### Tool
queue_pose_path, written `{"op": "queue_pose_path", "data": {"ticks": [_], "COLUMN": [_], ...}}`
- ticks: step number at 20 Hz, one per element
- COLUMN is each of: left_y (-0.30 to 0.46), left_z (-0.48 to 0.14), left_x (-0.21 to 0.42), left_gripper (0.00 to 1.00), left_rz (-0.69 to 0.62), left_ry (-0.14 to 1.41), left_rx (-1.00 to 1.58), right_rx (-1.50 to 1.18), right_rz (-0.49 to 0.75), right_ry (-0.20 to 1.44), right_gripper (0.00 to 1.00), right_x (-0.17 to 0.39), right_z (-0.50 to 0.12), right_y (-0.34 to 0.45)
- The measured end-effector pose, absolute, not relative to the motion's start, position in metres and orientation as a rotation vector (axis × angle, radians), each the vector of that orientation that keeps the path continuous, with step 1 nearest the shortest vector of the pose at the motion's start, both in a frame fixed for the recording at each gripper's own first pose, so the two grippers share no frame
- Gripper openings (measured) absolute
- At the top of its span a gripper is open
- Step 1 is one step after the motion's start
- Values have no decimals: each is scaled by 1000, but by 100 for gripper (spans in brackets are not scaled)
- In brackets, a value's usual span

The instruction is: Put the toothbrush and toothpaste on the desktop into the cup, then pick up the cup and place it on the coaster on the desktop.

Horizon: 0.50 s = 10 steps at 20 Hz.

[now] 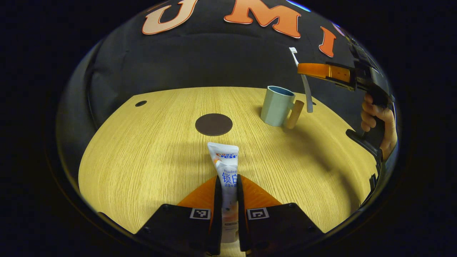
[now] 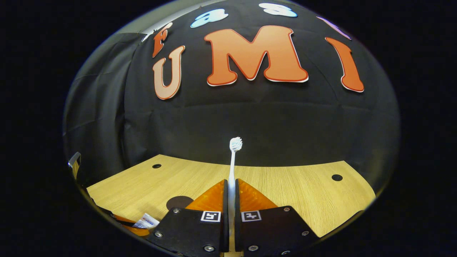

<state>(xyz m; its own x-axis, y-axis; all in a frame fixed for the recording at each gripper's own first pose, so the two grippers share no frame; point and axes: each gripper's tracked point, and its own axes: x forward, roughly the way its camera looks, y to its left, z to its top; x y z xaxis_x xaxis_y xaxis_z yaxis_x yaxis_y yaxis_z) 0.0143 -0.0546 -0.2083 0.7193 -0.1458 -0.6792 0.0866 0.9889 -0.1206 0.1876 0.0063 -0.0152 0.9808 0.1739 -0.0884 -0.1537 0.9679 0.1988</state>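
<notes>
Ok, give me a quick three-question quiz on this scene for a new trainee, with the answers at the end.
1. True or false: the cup lies tipped over on the desk.
2. What does the left gripper hold: A) toothbrush, B) toothpaste, C) coaster?
3. Fill in: the right gripper holds the toothbrush with its bristle end pointing ____.

Key
1. False: it stands upright, with nothing sticking out of it.
2. B: both fingers press on the toothpaste; the coaster lies bare just beyond it.
3. Up.
</notes>
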Motion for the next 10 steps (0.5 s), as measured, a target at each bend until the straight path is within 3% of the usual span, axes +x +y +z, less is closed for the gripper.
{"op": "queue_pose_path", "data": {"ticks": [10], "left_y": [-57], "left_z": [-210], "left_x": [15], "left_gripper": [23], "left_rz": [-148], "left_ry": [750], "left_rx": [-87], "right_rx": [237], "right_rz": [138], "right_ry": [-26], "right_gripper": [6], "right_x": [218], "right_z": [15], "right_y": [-1]}}
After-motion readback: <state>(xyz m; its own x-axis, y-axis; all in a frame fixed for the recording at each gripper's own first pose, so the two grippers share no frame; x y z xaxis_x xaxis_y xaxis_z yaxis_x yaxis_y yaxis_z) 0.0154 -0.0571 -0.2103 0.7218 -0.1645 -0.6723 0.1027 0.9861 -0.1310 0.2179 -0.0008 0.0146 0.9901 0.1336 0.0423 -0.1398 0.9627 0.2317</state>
